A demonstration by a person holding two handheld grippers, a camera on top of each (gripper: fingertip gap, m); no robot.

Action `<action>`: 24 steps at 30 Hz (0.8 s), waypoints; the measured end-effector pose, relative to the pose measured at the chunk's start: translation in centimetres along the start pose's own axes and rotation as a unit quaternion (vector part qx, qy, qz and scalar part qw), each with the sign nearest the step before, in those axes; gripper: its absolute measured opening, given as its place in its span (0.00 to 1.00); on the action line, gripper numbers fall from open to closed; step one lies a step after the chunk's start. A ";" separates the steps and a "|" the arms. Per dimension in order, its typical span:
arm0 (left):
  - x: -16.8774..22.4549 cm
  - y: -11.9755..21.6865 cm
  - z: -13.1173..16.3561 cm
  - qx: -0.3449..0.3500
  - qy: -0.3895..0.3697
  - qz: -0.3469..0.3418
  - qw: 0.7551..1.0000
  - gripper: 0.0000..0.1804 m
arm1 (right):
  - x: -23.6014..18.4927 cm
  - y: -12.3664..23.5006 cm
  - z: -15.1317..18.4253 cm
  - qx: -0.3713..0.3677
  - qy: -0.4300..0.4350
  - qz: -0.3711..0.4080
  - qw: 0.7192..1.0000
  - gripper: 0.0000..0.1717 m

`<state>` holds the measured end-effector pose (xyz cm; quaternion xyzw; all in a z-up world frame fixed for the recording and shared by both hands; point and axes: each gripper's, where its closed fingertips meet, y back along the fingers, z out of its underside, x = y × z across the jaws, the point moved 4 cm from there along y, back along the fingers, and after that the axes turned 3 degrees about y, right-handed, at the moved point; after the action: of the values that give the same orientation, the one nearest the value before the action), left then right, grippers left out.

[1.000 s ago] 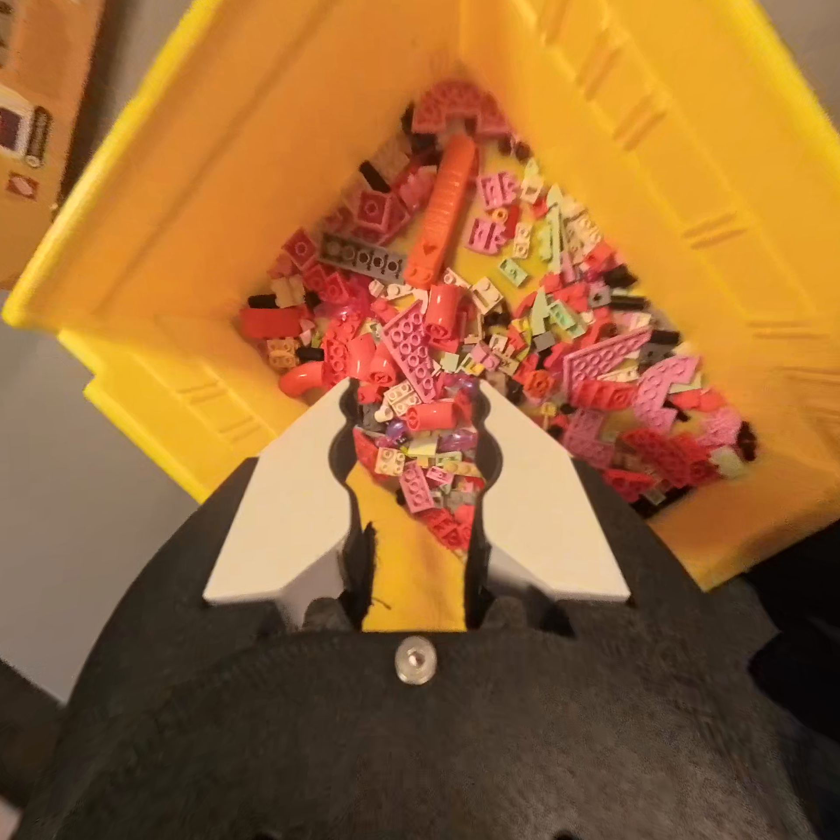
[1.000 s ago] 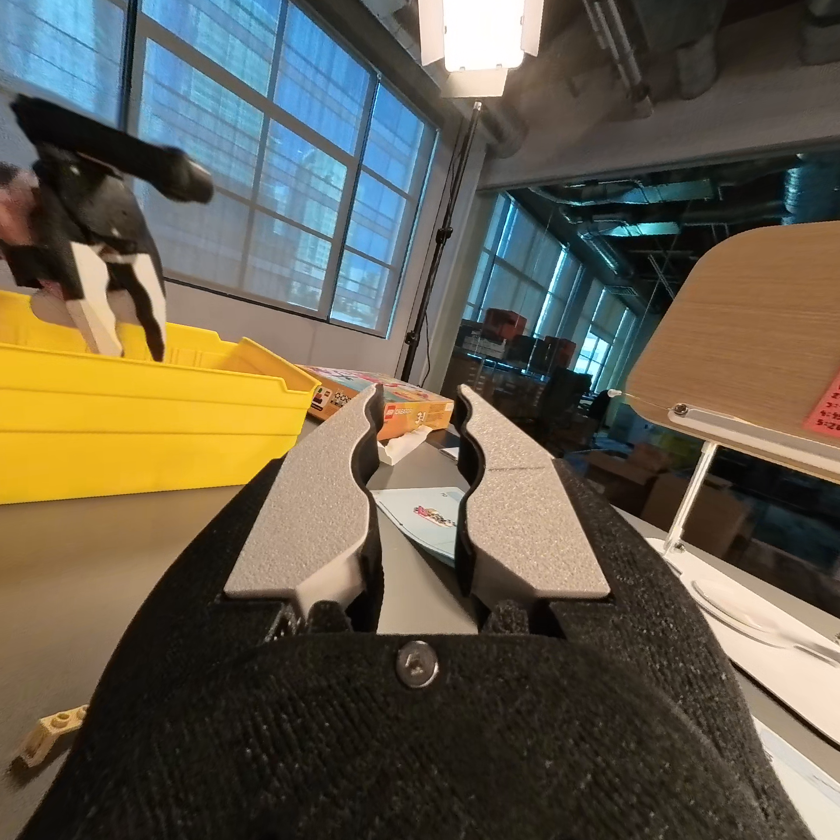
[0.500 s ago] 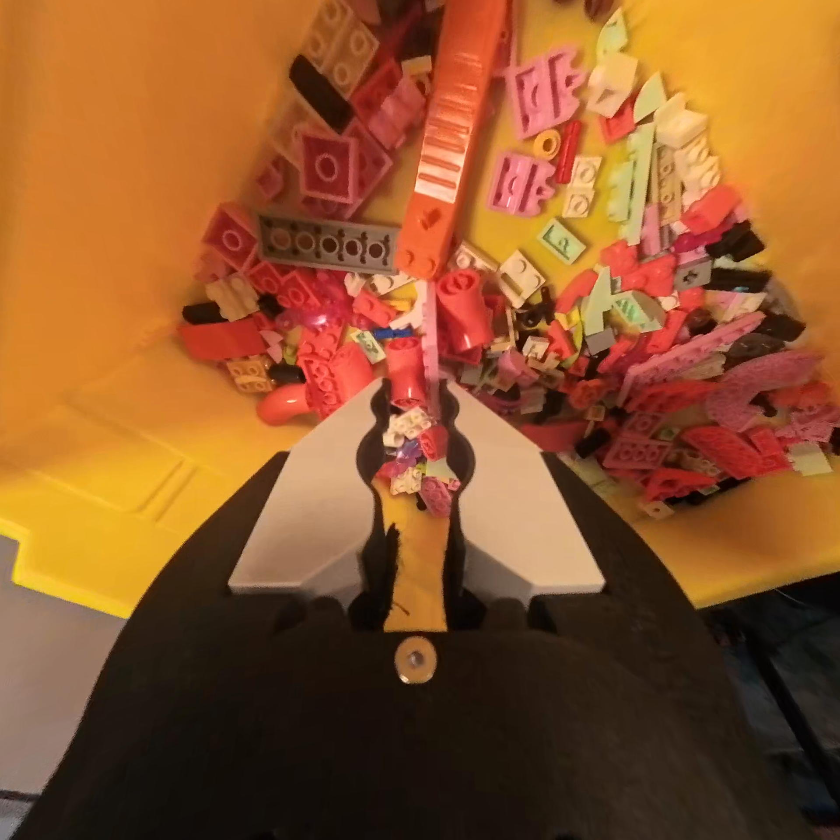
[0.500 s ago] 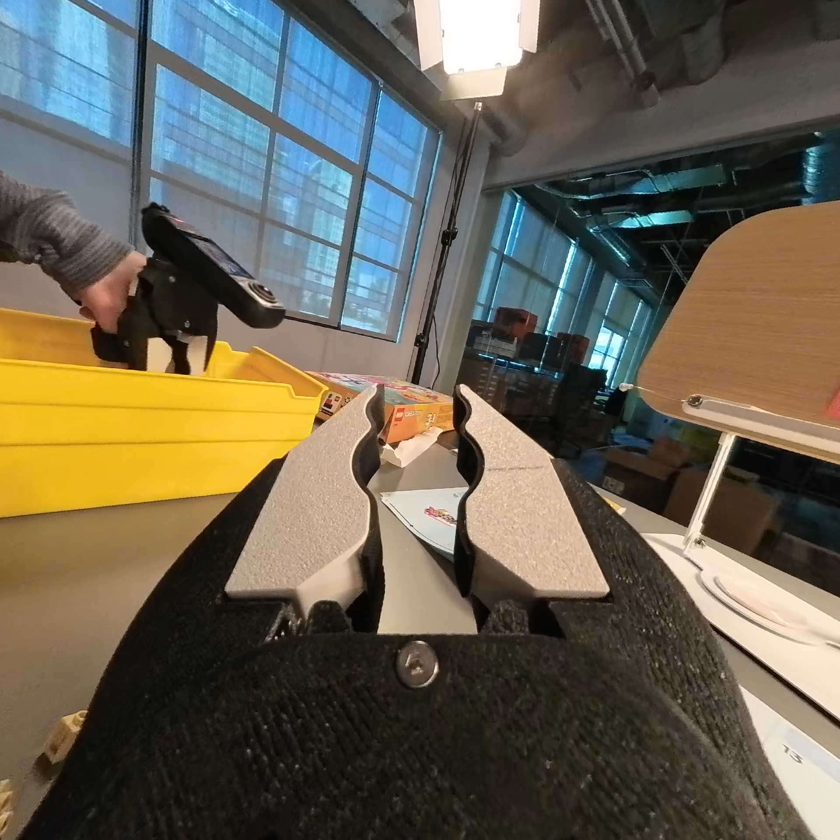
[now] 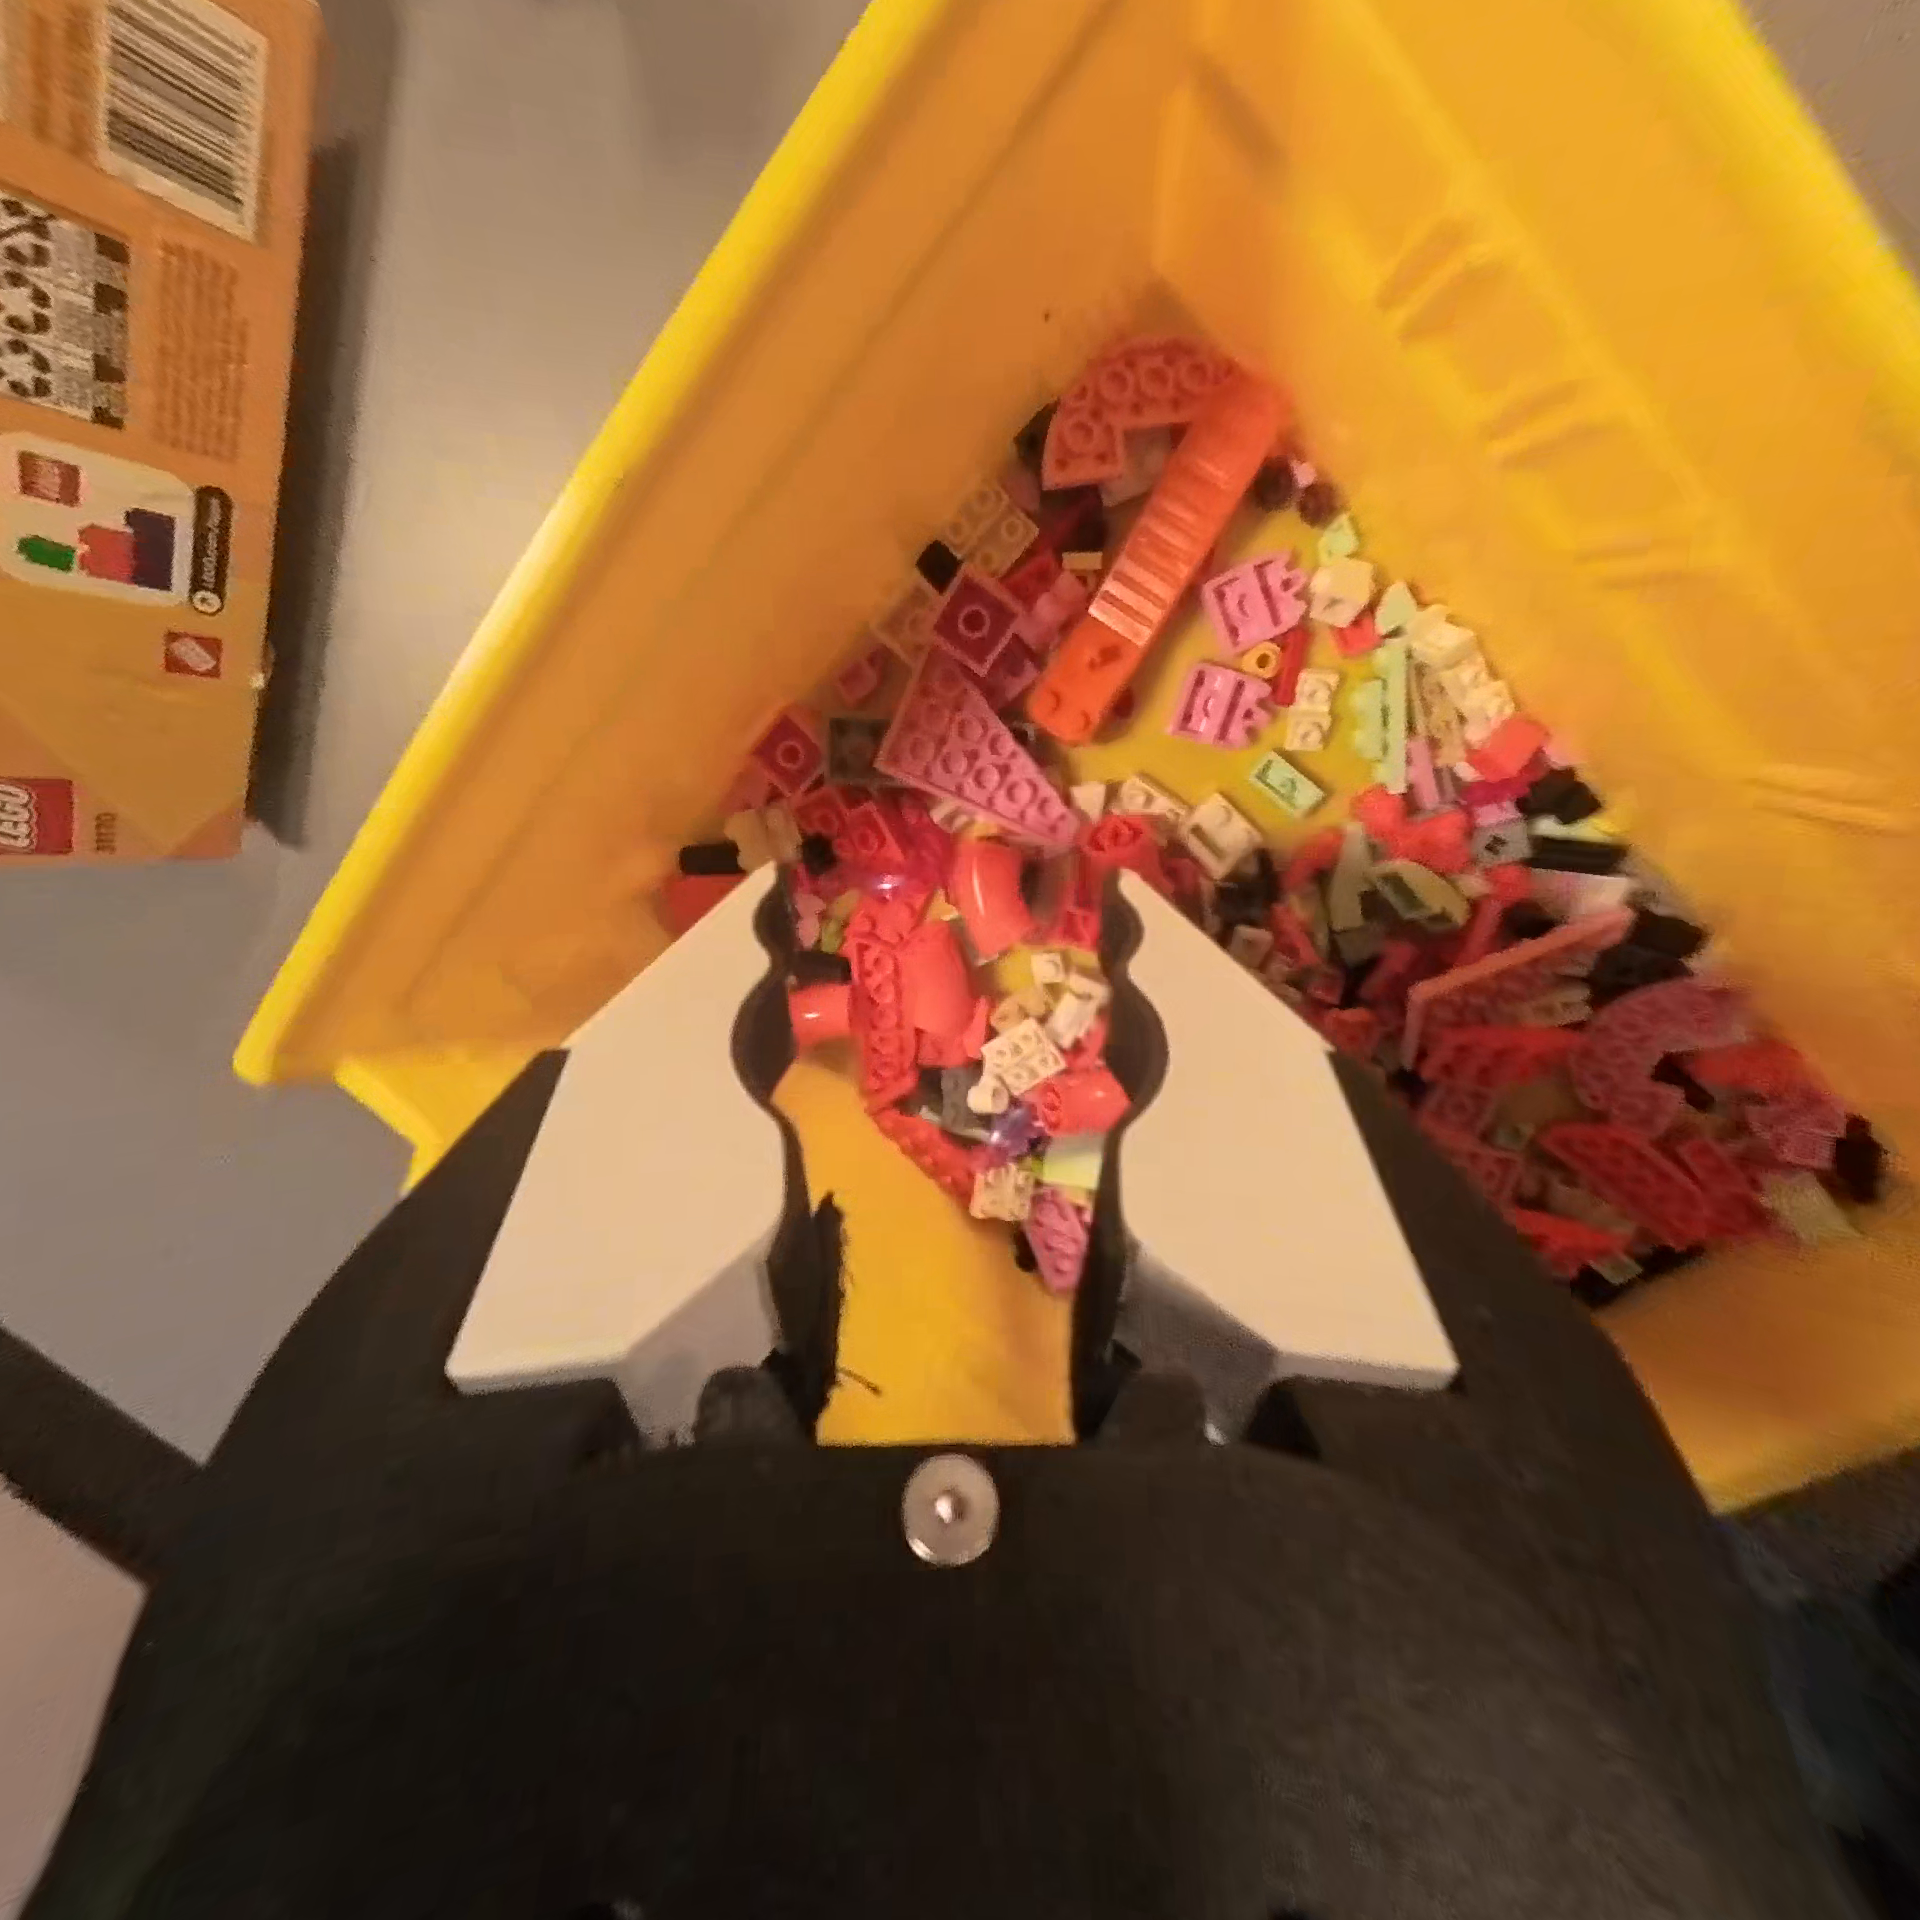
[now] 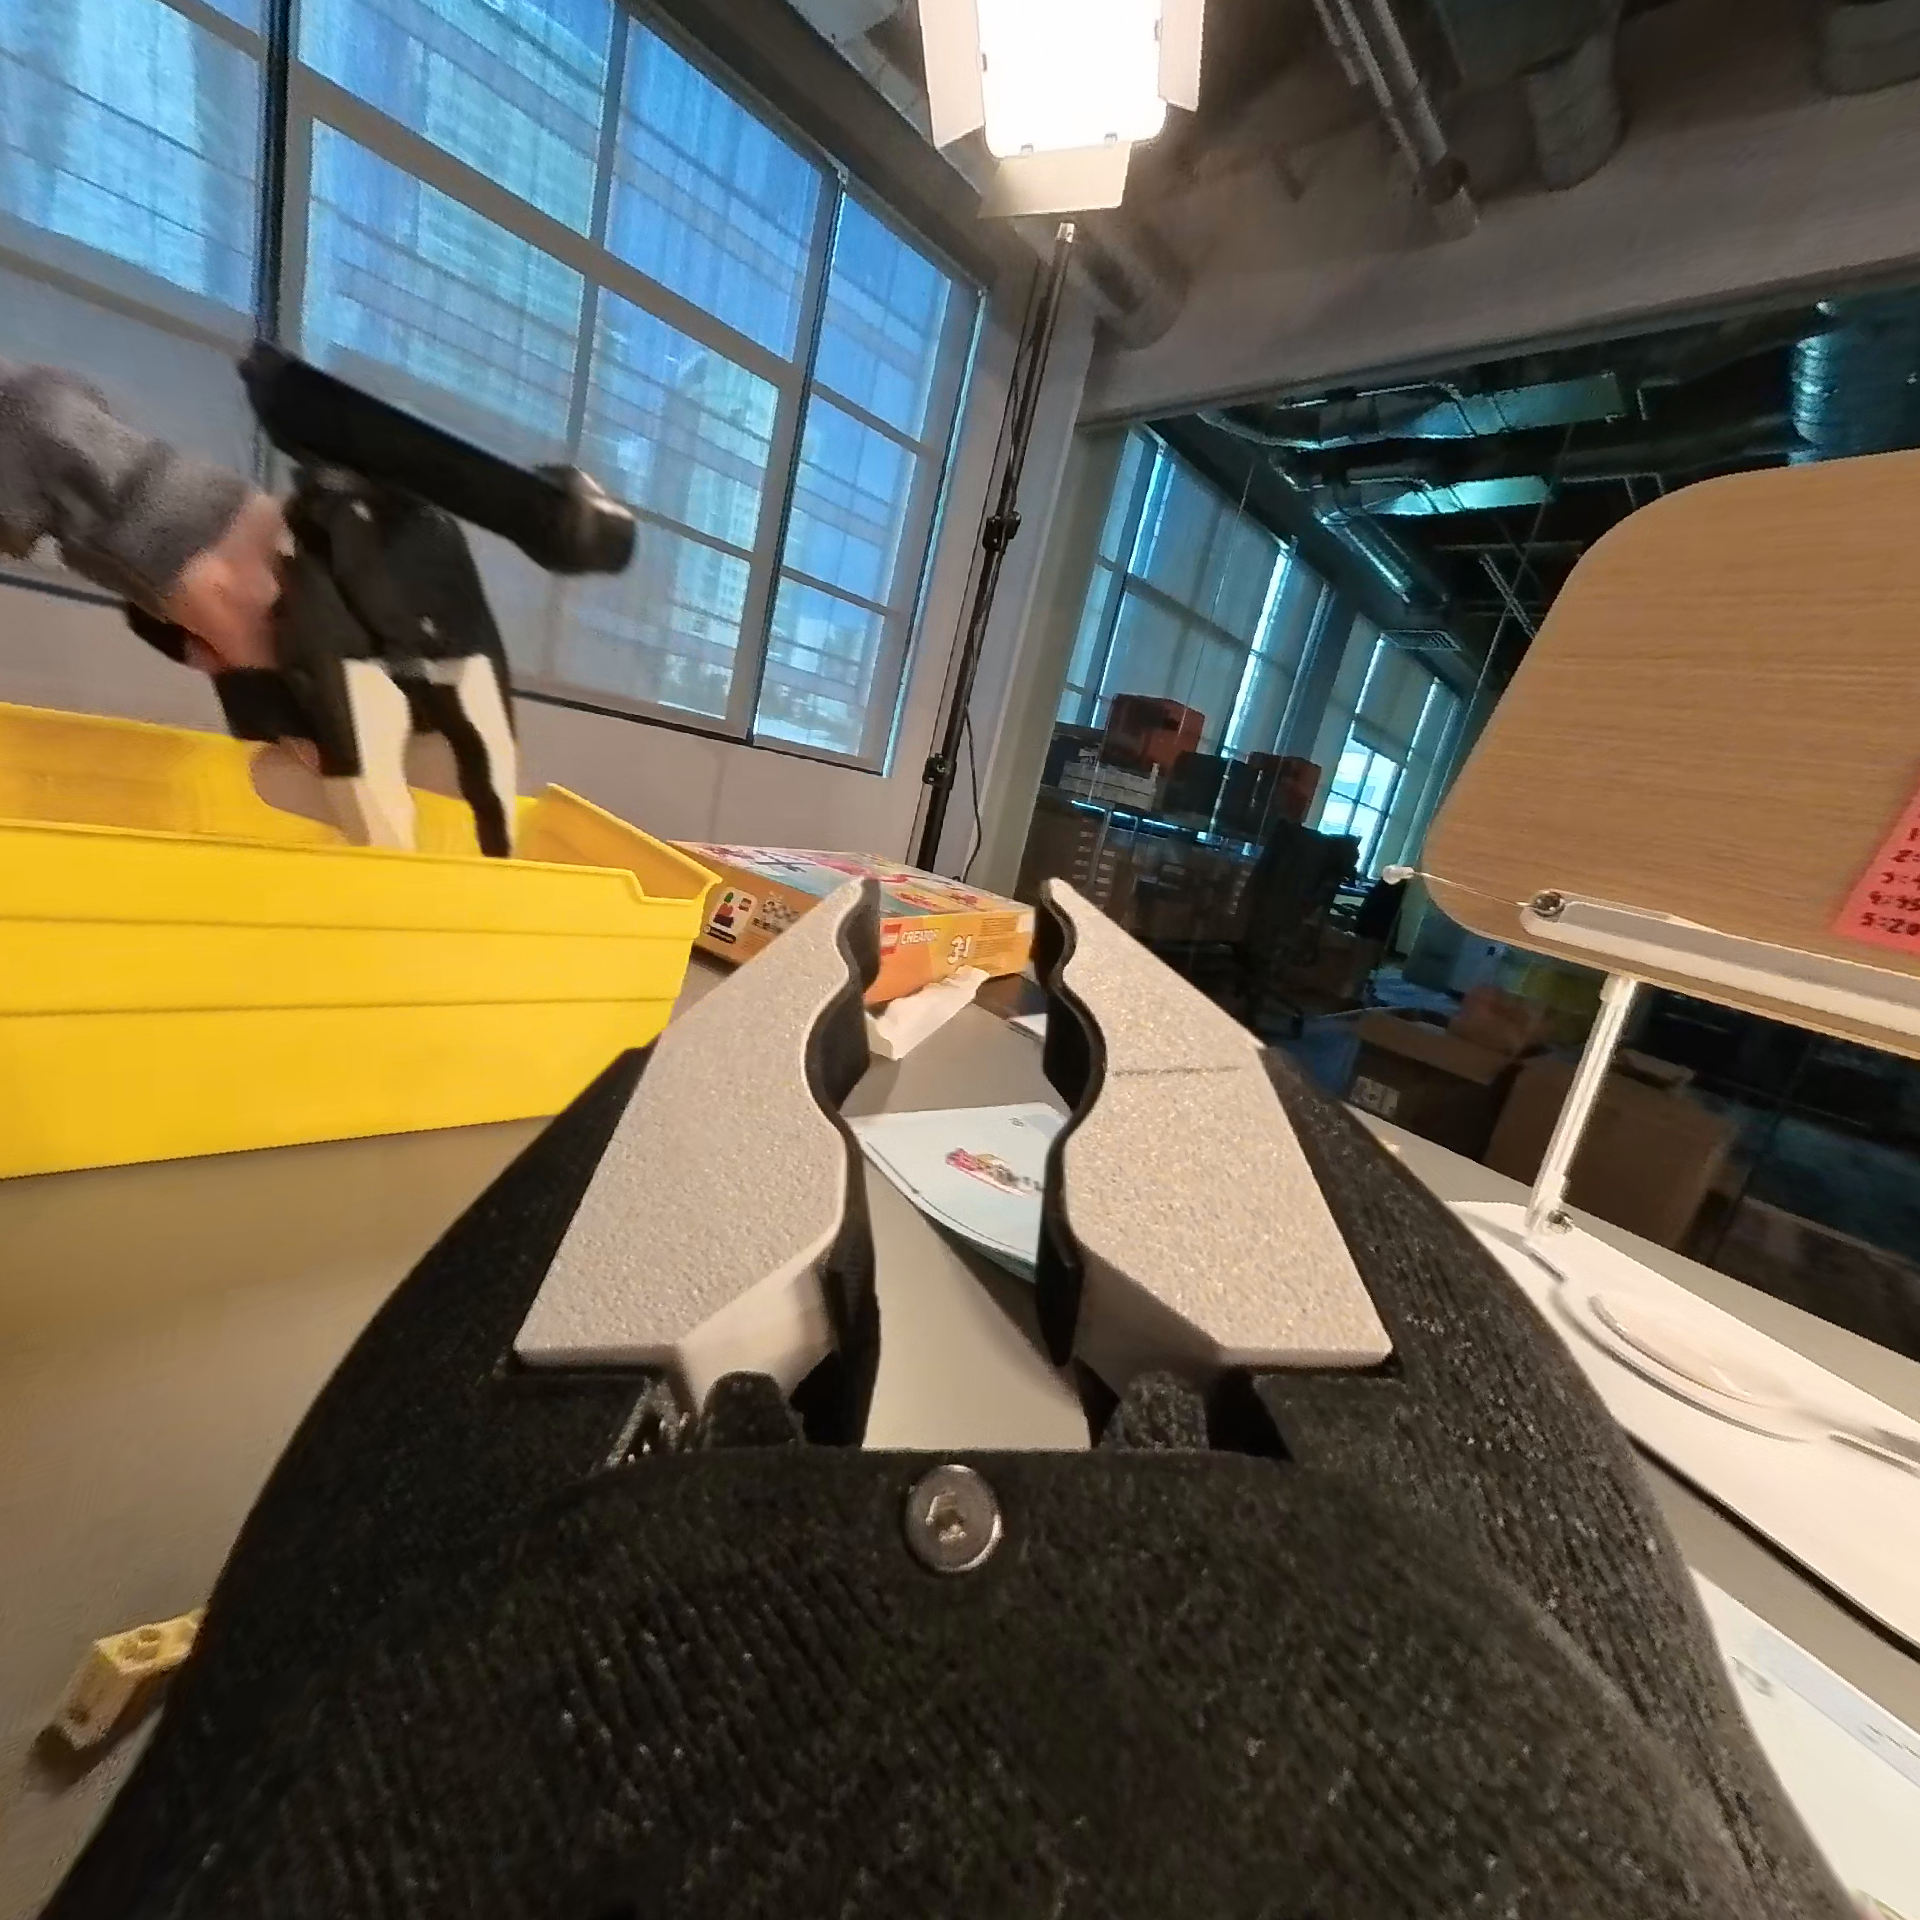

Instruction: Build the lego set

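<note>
Hovering spread and empty-jawed over the heap of small red, pink and cream plastic building bricks (image 5: 1039, 987) in the yellow plastic bin (image 5: 935, 364), the left gripper (image 5: 948, 883) would do best to single out one proud brick, while the right gripper (image 6: 951, 914), jaws parted on nothing, waits low over the grey table (image 6: 260, 1299).

An orange cardboard box (image 5: 125, 520) lay on the table left of the yellow bin (image 5: 727, 520), its side panel carrying a white barcode sticker (image 5: 182, 104), blocks of small print, a recycling-style symbol panel and a red brand logo (image 5: 36, 821) with a number beside it. Far right, a pink note (image 6: 1886, 883) with handwritten figures was stuck to a wooden board (image 6: 1662, 727). A pale blue booklet (image 6: 966, 1174) with a small coloured title mark showed between the fingers of the right gripper (image 6: 951, 925). A near-right paper sheet (image 6: 1849, 1704) bore print too small to read.
</note>
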<state>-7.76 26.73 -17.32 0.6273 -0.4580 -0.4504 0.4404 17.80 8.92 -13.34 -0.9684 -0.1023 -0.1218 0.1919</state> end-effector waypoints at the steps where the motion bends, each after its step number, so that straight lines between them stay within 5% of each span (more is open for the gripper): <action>1: 0.3 0.5 0.2 0.015 0.004 0.007 1.000 0.32 | 0.2 0.0 0.1 -0.003 0.003 0.007 1.000 0.16; 11: 4.9 -0.6 3.5 0.010 -0.031 0.060 0.998 0.34 | 2.5 0.3 0.9 -0.026 0.017 0.054 0.998 0.16; 14: 4.9 -1.4 3.1 0.035 -0.039 0.061 0.997 0.29 | 2.4 0.3 0.9 -0.028 0.022 0.052 0.998 0.16; 17: 4.5 -1.7 1.8 0.098 -0.063 0.047 0.992 0.13 | 2.1 0.2 1.0 -0.030 0.029 0.048 0.998 0.16; 24: 2.8 -3.3 1.6 0.075 -0.047 0.031 0.996 0.10 | 2.1 0.2 1.0 -0.032 0.032 0.050 0.998 0.16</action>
<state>-8.26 24.43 -21.29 0.6228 -0.5296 -0.4295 0.3836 20.02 9.49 -13.70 -0.9736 -0.0434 -0.1465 0.1697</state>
